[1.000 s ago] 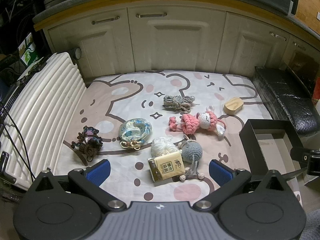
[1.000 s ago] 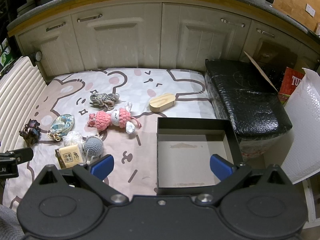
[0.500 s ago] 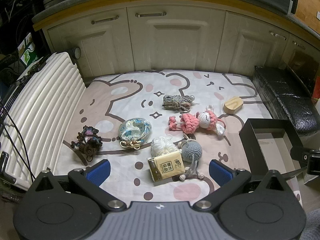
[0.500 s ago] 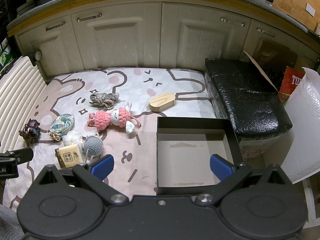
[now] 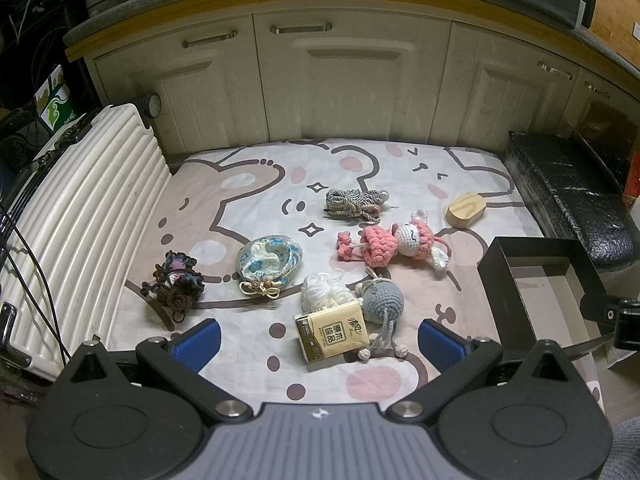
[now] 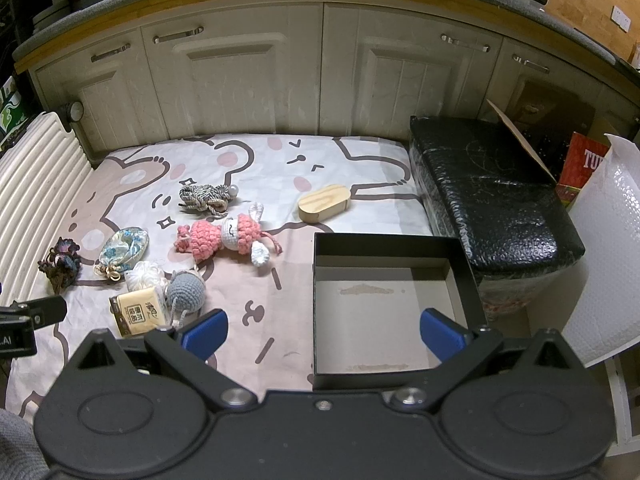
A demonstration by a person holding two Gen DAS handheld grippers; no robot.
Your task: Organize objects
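Small objects lie on a cartoon-print mat [image 5: 248, 184]: a tissue pack [image 5: 331, 333], a grey crochet ball [image 5: 383, 302], white yarn [image 5: 322, 290], a pink crochet doll [image 5: 394, 242], a blue floral pouch [image 5: 269, 259], a dark crochet flower [image 5: 175, 282], a grey cord bundle [image 5: 352, 203] and a wooden oval block [image 5: 466, 210]. An empty black box [image 6: 386, 304] stands at the mat's right. My left gripper [image 5: 319, 342] is open above the tissue pack's near side. My right gripper [image 6: 323, 330] is open before the box's near left corner.
A white ribbed suitcase [image 5: 68, 216] lies along the mat's left edge. A black wrapped block [image 6: 488, 196] lies right of the mat, with white bubble wrap [image 6: 600, 256] beyond it. Cream cabinet doors [image 5: 352, 80] close off the back.
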